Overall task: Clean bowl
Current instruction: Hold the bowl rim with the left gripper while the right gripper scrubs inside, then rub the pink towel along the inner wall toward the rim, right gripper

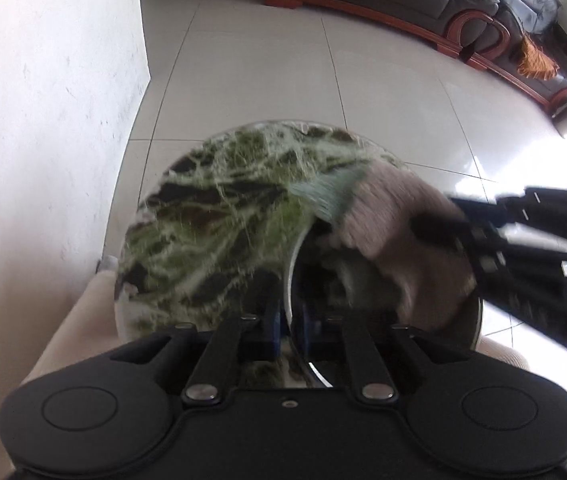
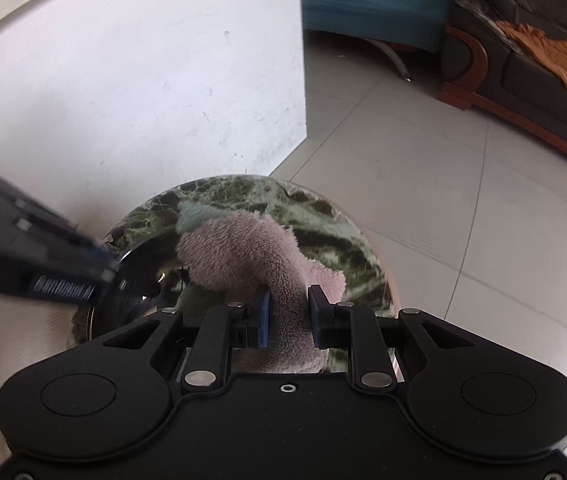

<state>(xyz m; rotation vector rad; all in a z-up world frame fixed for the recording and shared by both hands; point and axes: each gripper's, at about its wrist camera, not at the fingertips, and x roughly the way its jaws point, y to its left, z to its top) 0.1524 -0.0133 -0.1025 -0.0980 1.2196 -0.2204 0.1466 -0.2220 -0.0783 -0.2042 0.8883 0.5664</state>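
Two grippers share the job: the left gripper (image 1: 289, 320) has its jaws pinched narrow on the thin rim of the shiny round steel bowl (image 1: 303, 280), which sits on the round green-veined marble tabletop (image 1: 219, 216), and the right gripper (image 2: 288, 316) is clamped on the fluffy pink terry cloth (image 2: 243, 252), pushed down into the bowl. Trouble would likely come from that slim rim grip: a hard wipe could twist the slick metal out of the blue pads. The bowl lies near the table edge, above the pale tiled floor (image 1: 363, 92), so it could fall. The cloth might also bunch up or pull loose.
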